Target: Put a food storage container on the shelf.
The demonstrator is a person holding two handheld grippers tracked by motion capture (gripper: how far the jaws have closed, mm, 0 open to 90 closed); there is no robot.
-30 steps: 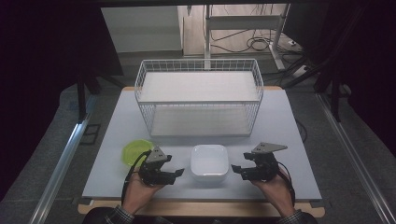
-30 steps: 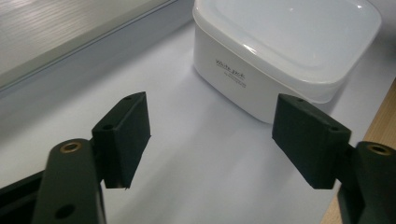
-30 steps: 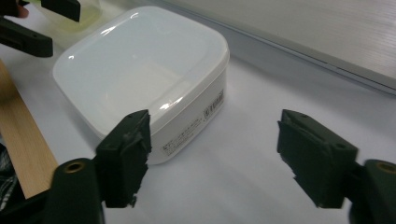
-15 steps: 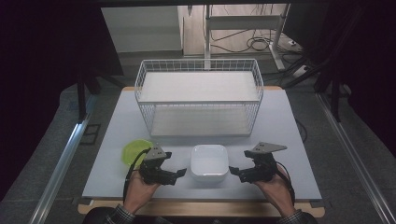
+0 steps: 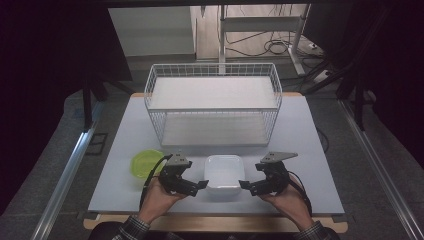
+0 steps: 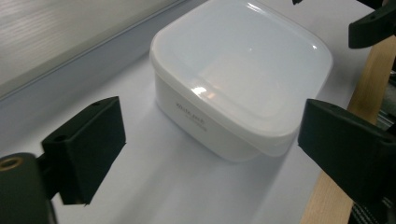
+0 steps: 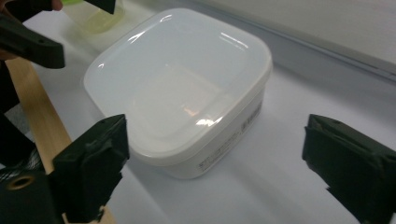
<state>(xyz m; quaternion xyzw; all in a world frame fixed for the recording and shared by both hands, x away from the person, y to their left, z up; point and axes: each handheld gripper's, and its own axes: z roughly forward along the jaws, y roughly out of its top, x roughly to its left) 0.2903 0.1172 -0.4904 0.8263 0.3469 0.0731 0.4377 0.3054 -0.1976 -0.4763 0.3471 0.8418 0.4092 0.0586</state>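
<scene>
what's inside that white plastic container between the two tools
The white container has a translucent lid snapped on. Through it only a pale, blurry base shows, with no distinct item visible. The frosted lid would hide anything small or flat against the walls.

Plenty of open bench (image 5: 305,150) on both sides of the lidded white container (image 5: 224,172), so either tongs can slide in from the flanks no problem. The left tongs (image 5: 202,184) and right tongs (image 5: 243,184) sit just beside it, jaws spread, nothing between them. The lime green bowl (image 5: 145,163) crowds the left side, close to the left hand (image 5: 160,197). Straight ahead, the white wire basket (image 5: 214,107) walls off the back of the bench, leaving a strip of bare surface between it and the container.
</scene>
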